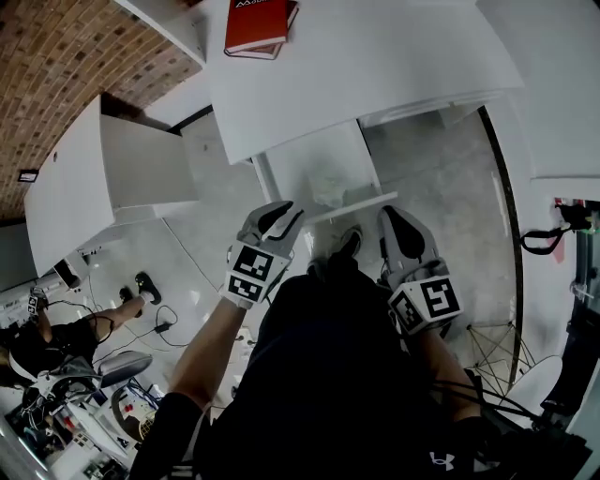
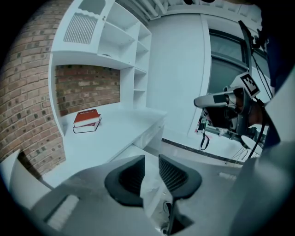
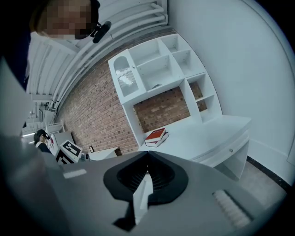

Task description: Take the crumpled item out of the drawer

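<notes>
1. The crumpled item (image 1: pixel 329 187), a pale wad, is lying inside the open drawer (image 1: pixel 360 206), close to the drawer's front edge.
2. The left gripper (image 1: pixel 279 217) is hovering just outside the drawer's front, to the left of the wad. Its jaws are standing slightly apart with nothing between them.
3. The right gripper (image 1: pixel 401 230) is hanging just outside the drawer's front right corner. Its jaws are pressing together on nothing.
4. The reach appears to be the step in hand, and nothing is touching the wad yet. The left gripper, nearer and already parted, is looking like the better candidate. It would do well to widen its jaws, pass over the drawer's front lip and straddle the bulk of the wad. A gentle close is advisable, since so light a thing is likely to skid along the drawer's floor. The lift should be going up and back, away from the white desk (image 1: pixel 375 84) overhanging the drawer's rear.
5. Counted: one crumpled item, one open drawer and two grippers. Two red books (image 1: pixel 258 26) are stacked on the desk beyond the drawer. One other person (image 1: pixel 37 342) is showing on the floor, well to the drawer's left.
</notes>
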`<move>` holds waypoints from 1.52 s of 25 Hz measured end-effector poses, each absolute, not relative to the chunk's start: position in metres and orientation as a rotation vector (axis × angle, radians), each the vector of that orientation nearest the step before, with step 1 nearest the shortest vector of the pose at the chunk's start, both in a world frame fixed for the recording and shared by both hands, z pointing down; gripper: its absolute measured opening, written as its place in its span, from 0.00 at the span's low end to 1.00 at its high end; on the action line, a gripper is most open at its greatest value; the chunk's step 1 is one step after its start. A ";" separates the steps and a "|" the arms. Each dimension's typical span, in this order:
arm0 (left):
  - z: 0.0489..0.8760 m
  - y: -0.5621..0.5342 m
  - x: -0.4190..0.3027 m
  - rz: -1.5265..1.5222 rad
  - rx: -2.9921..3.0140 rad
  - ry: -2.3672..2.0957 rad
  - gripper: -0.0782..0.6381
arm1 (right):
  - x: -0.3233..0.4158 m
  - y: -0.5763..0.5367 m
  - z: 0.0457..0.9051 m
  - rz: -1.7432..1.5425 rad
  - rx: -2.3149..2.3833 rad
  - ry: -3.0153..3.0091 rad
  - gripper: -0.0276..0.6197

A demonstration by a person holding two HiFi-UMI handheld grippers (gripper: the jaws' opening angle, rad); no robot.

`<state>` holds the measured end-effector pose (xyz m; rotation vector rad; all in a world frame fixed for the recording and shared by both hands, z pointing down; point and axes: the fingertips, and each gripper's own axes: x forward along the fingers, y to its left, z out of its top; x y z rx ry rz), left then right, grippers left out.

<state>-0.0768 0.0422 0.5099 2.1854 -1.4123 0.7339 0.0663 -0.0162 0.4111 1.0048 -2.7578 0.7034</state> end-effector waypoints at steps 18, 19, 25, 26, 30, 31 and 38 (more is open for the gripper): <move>0.620 -0.003 -0.085 0.977 2.221 -0.928 0.25 | 0.068 -0.044 0.447 0.831 1.231 -2.556 0.05; 0.630 -0.001 -0.081 0.996 2.219 -0.875 0.25 | 0.071 -0.043 0.450 0.841 1.252 -2.535 0.05; 0.687 -0.004 -0.073 1.100 2.166 -0.667 0.26 | 0.082 -0.051 0.469 0.886 1.339 -2.464 0.05; 0.694 -0.004 -0.073 1.121 2.164 -0.639 0.25 | 0.084 -0.051 0.471 0.898 1.358 -2.451 0.05; 0.719 -0.004 -0.072 1.186 2.150 -0.519 0.26 | 0.087 -0.052 0.481 0.941 1.413 -2.403 0.05; 0.727 -0.002 -0.071 1.195 2.135 -0.484 0.26 | 0.088 -0.051 0.485 0.952 1.423 -2.392 0.05; 0.772 0.007 -0.060 1.216 2.057 -0.287 0.26 | 0.097 -0.044 0.508 1.016 1.491 -2.310 0.05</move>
